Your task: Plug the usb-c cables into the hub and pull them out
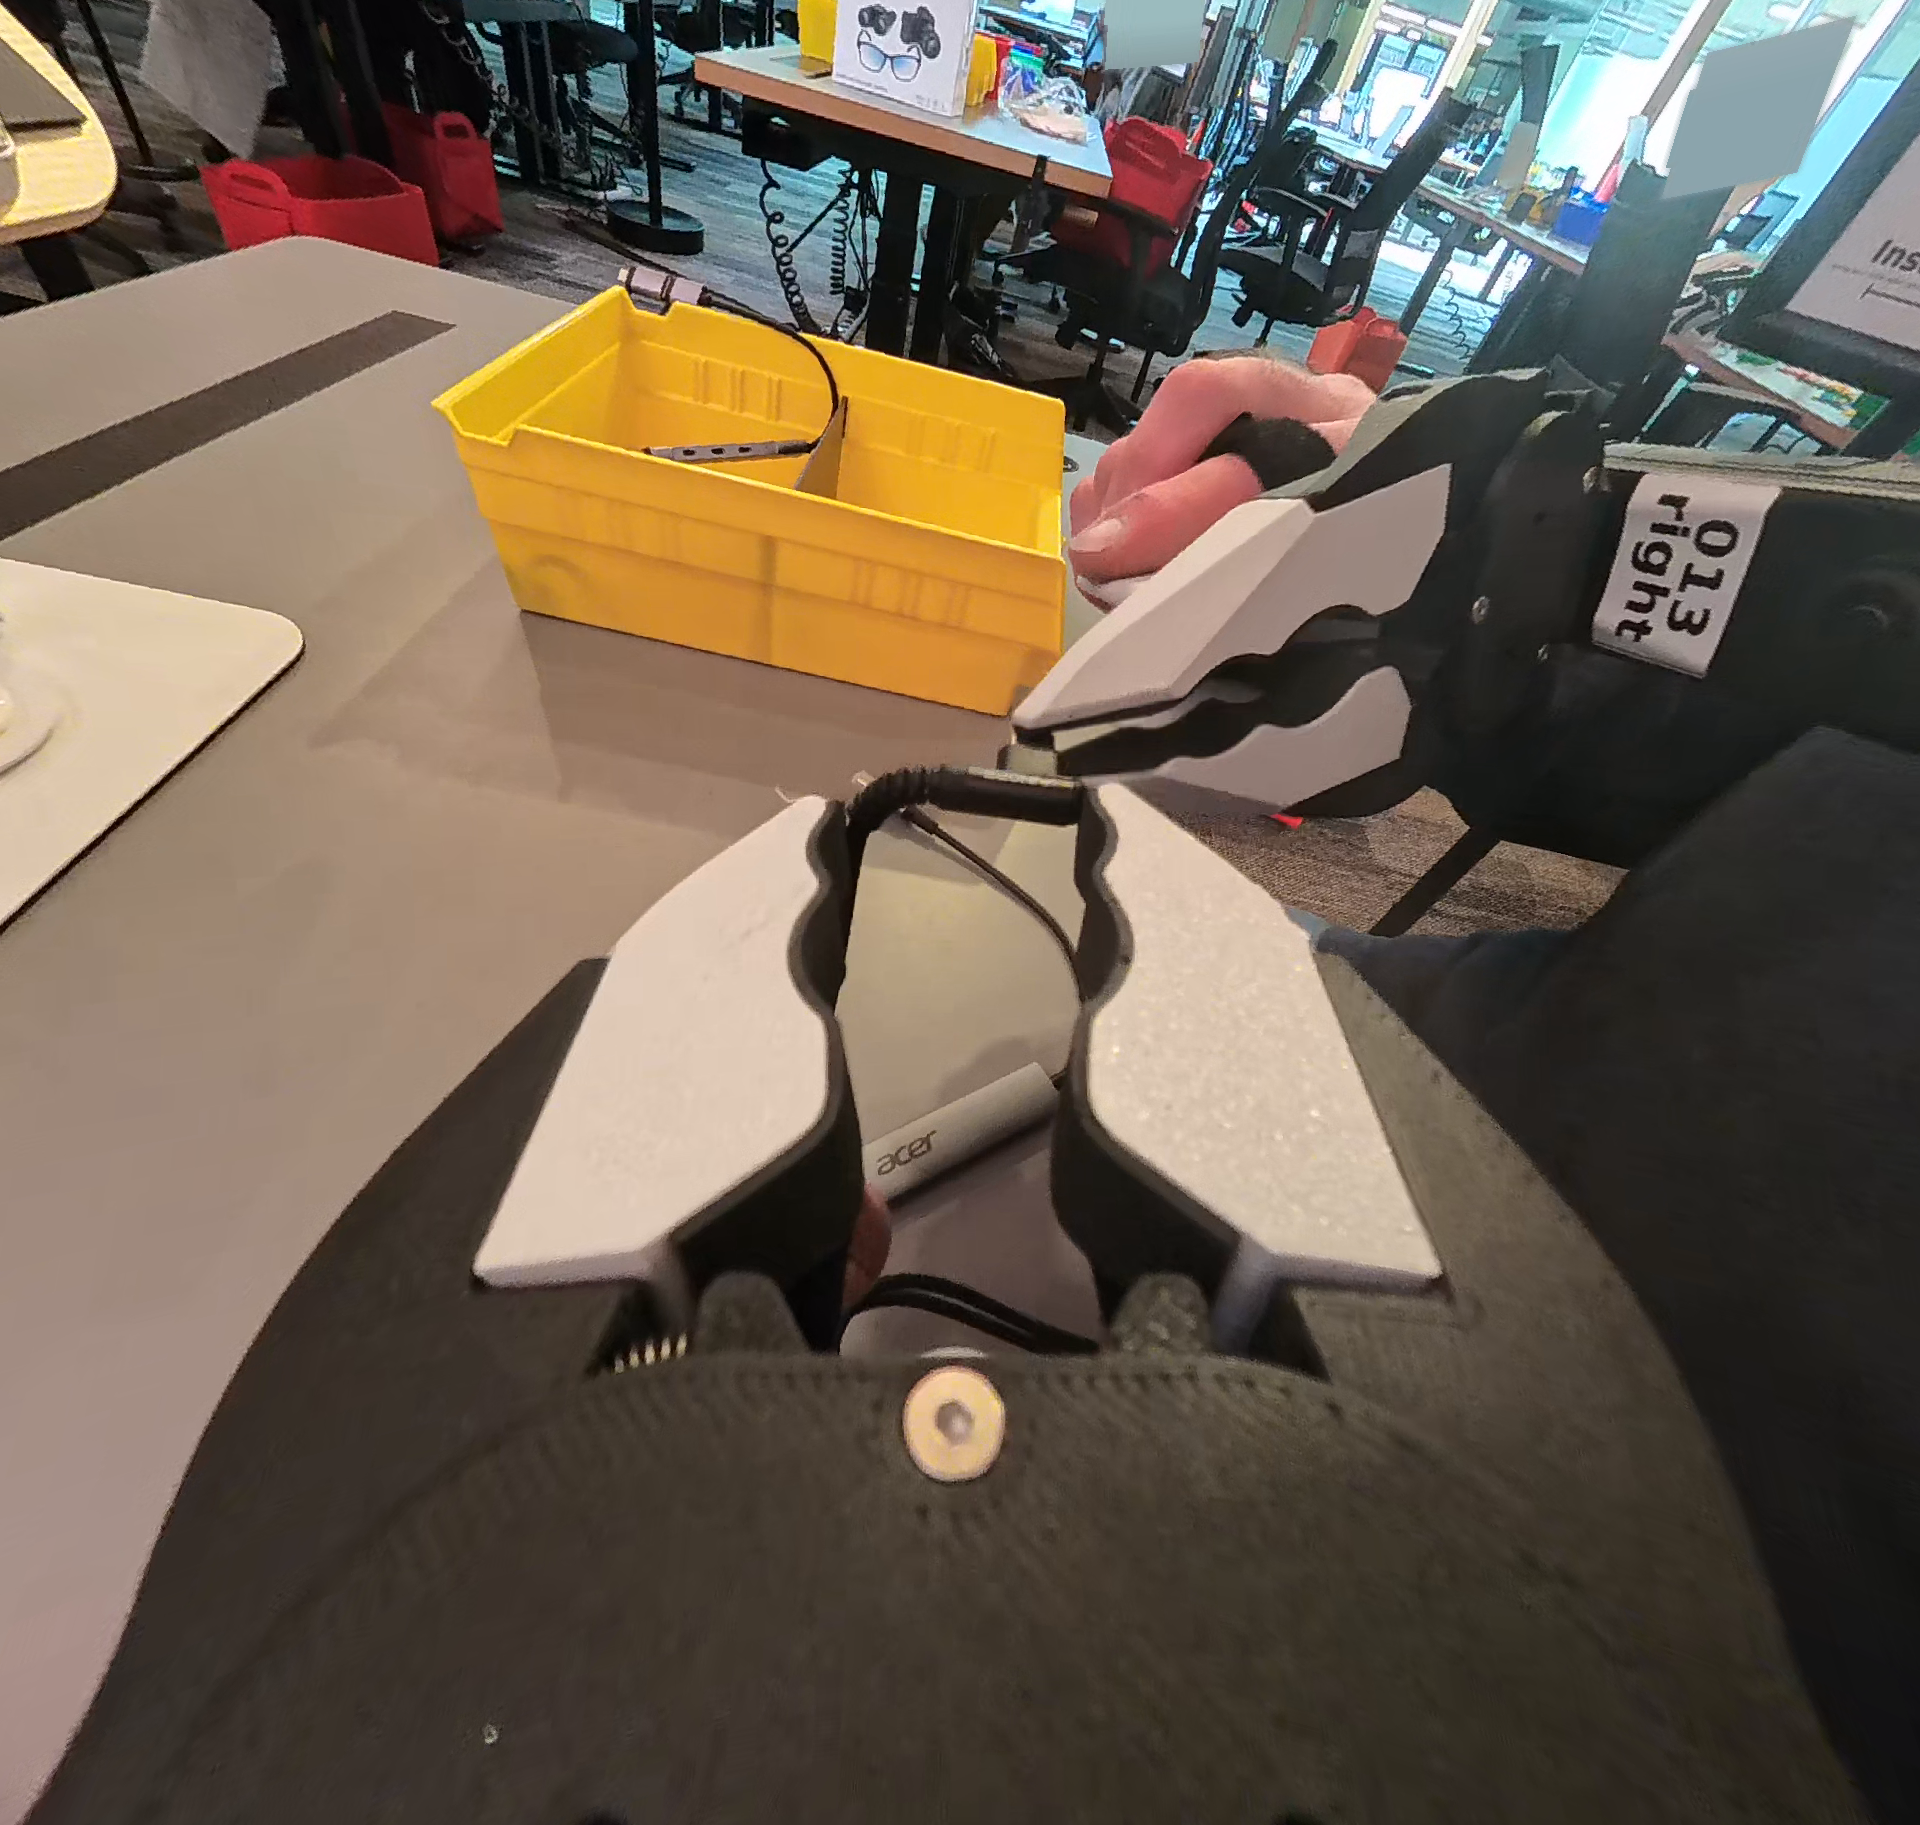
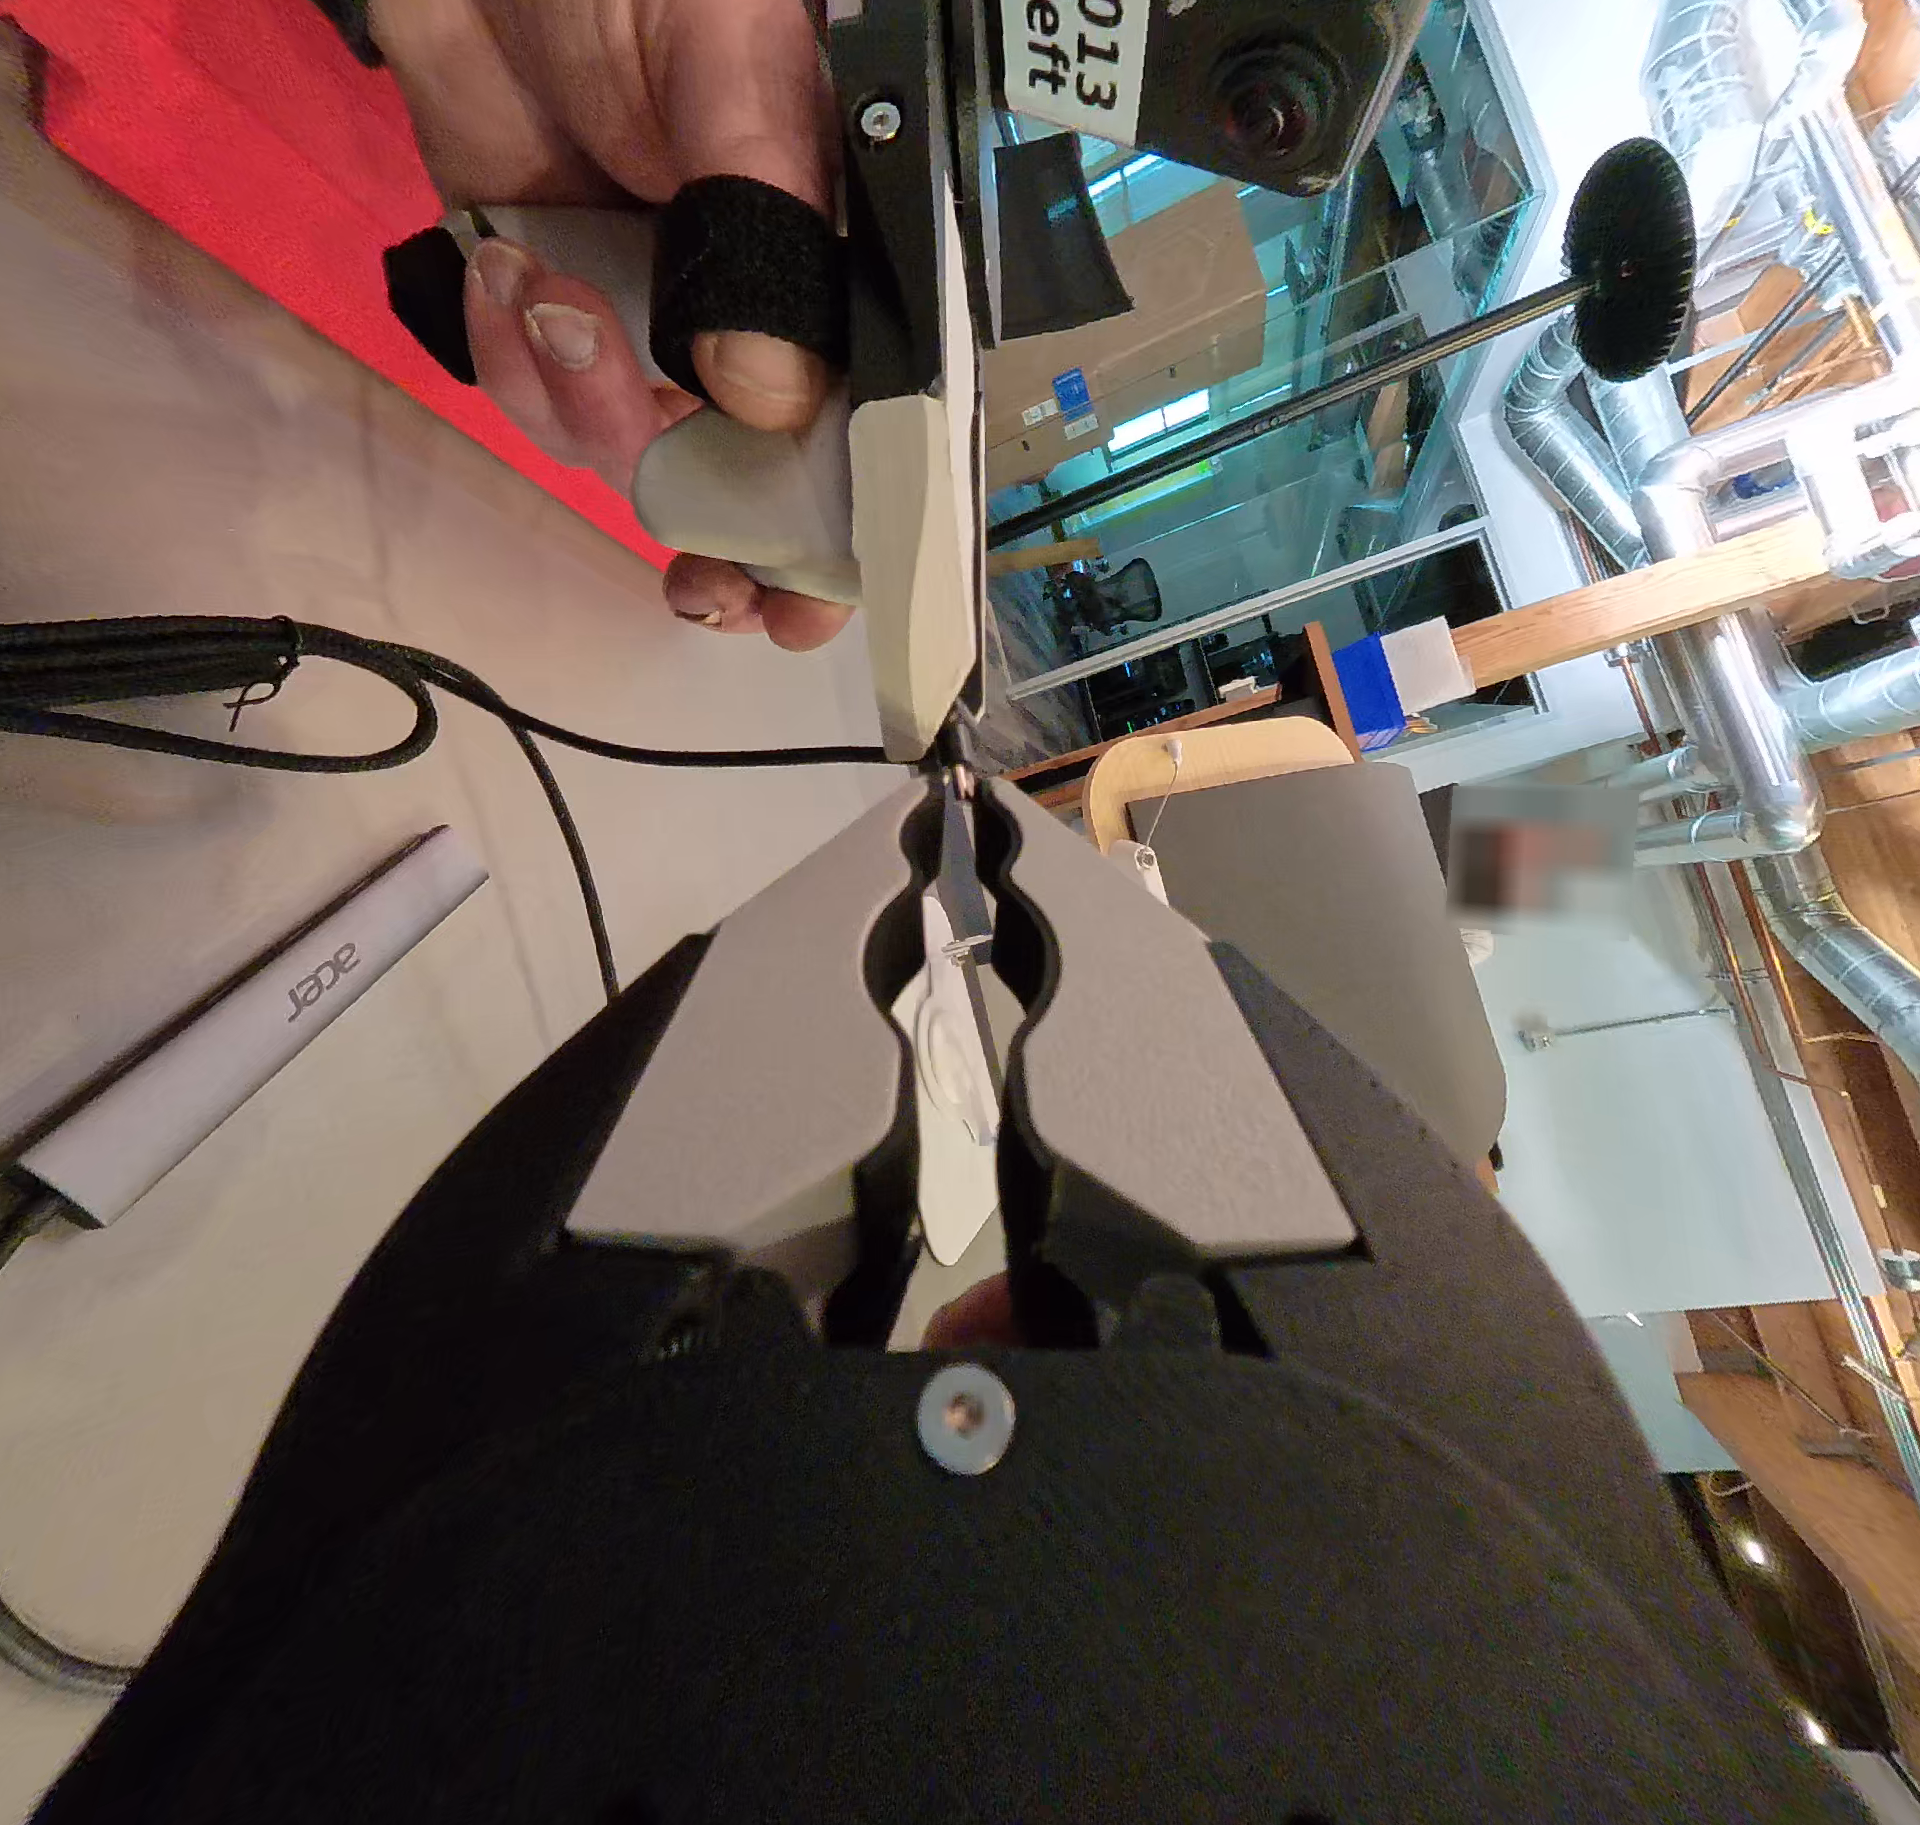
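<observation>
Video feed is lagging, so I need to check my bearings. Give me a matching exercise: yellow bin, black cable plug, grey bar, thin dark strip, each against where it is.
Things:
1. yellow bin
2. black cable plug
3. grey bar
4. thin dark strip

Places:
a. between the left gripper's fingertips
b. lying flat on the table, not held
c. pinched in the right gripper
d. standing on the table beyond both grippers, divider inside

Pairs: 1-d, 2-a, 3-b, 4-c
</observation>
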`<action>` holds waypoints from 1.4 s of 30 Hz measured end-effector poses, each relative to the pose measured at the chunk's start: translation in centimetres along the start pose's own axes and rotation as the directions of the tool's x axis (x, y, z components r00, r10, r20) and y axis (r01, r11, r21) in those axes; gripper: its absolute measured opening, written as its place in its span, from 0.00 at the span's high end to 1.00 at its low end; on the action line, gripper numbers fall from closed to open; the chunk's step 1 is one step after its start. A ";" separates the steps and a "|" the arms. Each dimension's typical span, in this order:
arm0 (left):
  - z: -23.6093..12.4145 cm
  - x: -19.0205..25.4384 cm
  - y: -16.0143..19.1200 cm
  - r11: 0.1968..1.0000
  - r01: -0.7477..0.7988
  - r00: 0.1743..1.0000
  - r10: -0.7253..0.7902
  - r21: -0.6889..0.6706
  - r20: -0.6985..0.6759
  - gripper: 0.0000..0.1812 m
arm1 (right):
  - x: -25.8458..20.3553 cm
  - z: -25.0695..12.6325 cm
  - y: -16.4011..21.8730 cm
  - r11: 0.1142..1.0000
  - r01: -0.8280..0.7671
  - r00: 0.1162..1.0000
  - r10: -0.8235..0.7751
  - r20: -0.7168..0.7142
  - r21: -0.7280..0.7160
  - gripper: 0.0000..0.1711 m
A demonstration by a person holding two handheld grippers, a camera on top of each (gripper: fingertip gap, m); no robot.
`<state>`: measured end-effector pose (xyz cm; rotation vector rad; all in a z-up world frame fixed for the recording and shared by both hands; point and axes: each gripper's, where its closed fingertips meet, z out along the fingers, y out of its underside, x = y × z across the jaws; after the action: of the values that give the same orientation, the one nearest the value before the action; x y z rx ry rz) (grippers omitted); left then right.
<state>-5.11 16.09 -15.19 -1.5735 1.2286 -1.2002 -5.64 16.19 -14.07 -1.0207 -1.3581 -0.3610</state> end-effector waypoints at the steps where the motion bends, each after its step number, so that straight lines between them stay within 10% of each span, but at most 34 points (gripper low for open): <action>1: 0.0 0.0 0.0 1.000 0.002 1.000 -0.002 0.000 -0.002 0.77 | 0.1 0.0 0.0 1.000 -0.001 1.000 0.001 -0.003 0.000 0.99; 42: 0.4 -0.1 -0.4 0.998 -0.028 0.999 0.026 0.060 0.031 0.78 | 0.6 -0.9 0.7 0.995 -0.100 0.995 0.100 0.017 0.006 0.96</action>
<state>-4.63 16.33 -14.93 -1.5205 1.1798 -1.1815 -4.41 16.09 -13.71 -1.0838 -1.3168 -0.2741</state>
